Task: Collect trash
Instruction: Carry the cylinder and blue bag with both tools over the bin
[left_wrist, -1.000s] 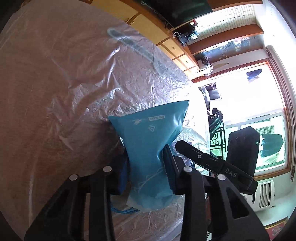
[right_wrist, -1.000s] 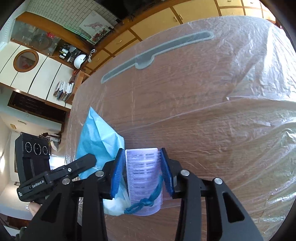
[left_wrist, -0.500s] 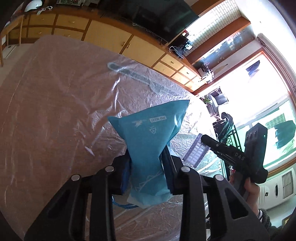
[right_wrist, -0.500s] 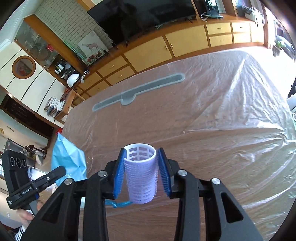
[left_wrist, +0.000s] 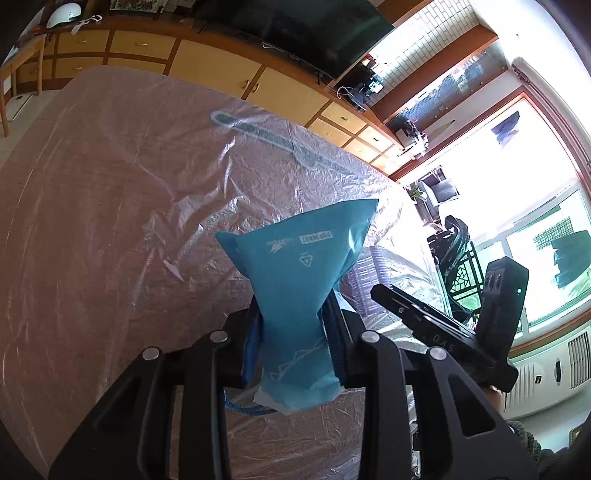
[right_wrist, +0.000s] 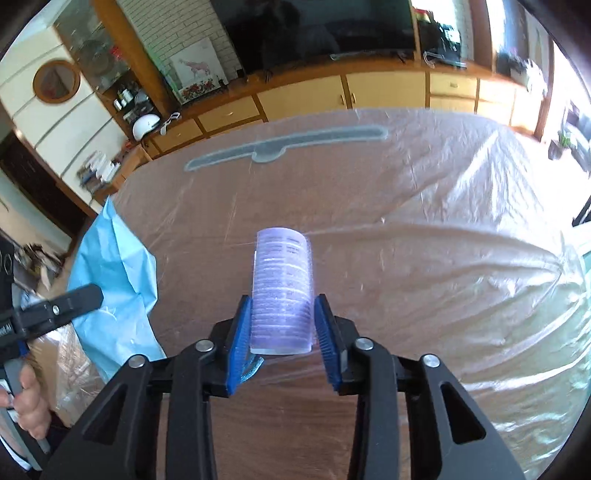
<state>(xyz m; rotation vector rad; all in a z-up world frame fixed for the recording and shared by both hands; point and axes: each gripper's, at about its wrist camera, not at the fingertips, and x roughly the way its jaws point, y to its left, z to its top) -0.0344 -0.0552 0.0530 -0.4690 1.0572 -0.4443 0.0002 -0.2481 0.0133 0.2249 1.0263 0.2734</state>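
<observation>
Blue bag (left_wrist: 295, 295) label "POP MART"; other print unreadable.

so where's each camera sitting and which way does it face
Left wrist: on the left hand-held gripper, looking down its fingers at the blue bag it clamps, over the plastic-covered table; the right hand-held gripper shows at right.
Right wrist: on the right hand-held gripper, clamping a white perforated cup; a hand shows at left.
Shared: bag, table.

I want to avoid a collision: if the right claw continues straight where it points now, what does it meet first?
Probably the plastic-covered table: the right claw, shut on the white cup, points down at it. Depth is unclear.
</observation>
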